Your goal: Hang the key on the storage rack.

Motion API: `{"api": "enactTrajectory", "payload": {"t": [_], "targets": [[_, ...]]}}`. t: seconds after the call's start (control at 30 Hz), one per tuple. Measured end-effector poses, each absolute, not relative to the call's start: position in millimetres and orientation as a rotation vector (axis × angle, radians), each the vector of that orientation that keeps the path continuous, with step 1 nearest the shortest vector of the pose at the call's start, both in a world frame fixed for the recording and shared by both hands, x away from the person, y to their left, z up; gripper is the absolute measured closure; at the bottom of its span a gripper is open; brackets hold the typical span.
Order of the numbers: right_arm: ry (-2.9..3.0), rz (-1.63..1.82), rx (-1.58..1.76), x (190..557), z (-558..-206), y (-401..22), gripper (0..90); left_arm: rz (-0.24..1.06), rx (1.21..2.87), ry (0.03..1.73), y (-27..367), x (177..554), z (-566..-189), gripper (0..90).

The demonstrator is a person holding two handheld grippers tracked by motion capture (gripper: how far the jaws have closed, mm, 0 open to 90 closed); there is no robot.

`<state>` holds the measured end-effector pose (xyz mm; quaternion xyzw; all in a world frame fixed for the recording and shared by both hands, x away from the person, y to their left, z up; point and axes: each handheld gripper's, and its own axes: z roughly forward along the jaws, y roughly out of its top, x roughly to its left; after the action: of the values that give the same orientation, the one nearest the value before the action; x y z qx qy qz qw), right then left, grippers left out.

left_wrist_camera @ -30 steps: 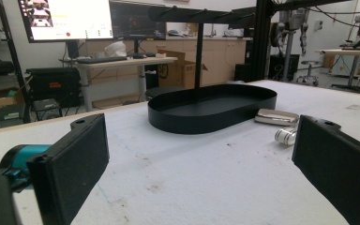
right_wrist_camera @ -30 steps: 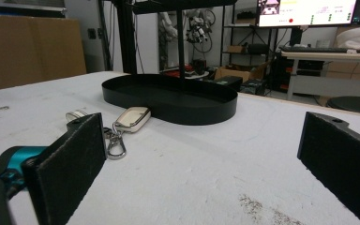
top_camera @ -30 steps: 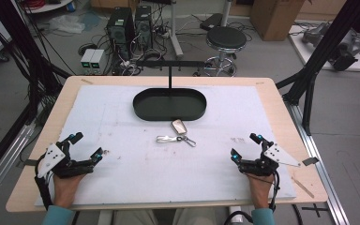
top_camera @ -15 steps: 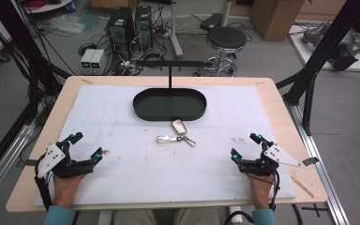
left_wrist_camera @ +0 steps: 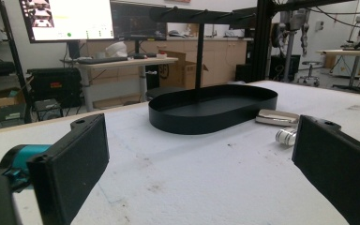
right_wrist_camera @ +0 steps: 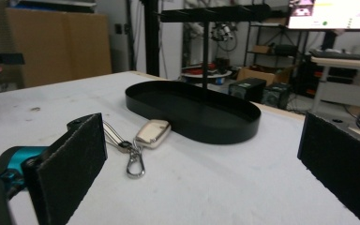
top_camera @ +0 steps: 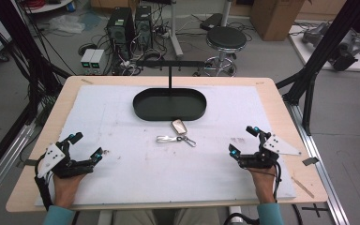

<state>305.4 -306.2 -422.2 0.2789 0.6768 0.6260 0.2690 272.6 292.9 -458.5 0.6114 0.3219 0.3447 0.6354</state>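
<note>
— While both hands rest low, what is the biggest thing up there?

— That is the surface (top_camera: 122, 117), a pale wooden top with a white mat over most of it. Next in size is the black oval tray (top_camera: 169, 104), sitting at about twelve o'clock from the middle of the mat, with a thin black post and crossbar rising behind it.

— And the grippers?

— From the high view, the left gripper (top_camera: 85, 146) sits at about eight o'clock, near the front edge, jaws set wide apart with nothing between them. The right gripper (top_camera: 243, 139) sits at about four o'clock, jaws likewise spread and empty. Each is held by a hand coming up from the bottom.

— Where are the keys?

— The key fob (top_camera: 179, 126) lies on the mat just at the tray's near rim, at six o'clock from the tray; whether it touches the rim I cannot tell. A silver keyring with a clip (top_camera: 176, 139) trails from it toward the front. The bunch lies between the two grippers and well apart from both. In the right gripper view the fob (right_wrist_camera: 153, 132) appears close against the tray wall (right_wrist_camera: 225, 131).
</note>
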Motion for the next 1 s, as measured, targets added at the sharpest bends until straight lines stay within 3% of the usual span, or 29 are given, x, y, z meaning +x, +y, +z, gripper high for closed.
{"api": "enactTrajectory", "payload": {"t": [0.43, 1.0], "targets": [[2.138, 1.627, 0.508, 353.4, -364.6, -256.4, 0.8, 0.786, 1.398, 0.736, 293.1, 272.6, -458.4, 4.5], [2.473, 1.478, 0.297, 395.7, -345.5, -193.9, 0.8, 0.784, 1.399, 0.739, 293.2, 273.0, -458.4, 4.5]]}}
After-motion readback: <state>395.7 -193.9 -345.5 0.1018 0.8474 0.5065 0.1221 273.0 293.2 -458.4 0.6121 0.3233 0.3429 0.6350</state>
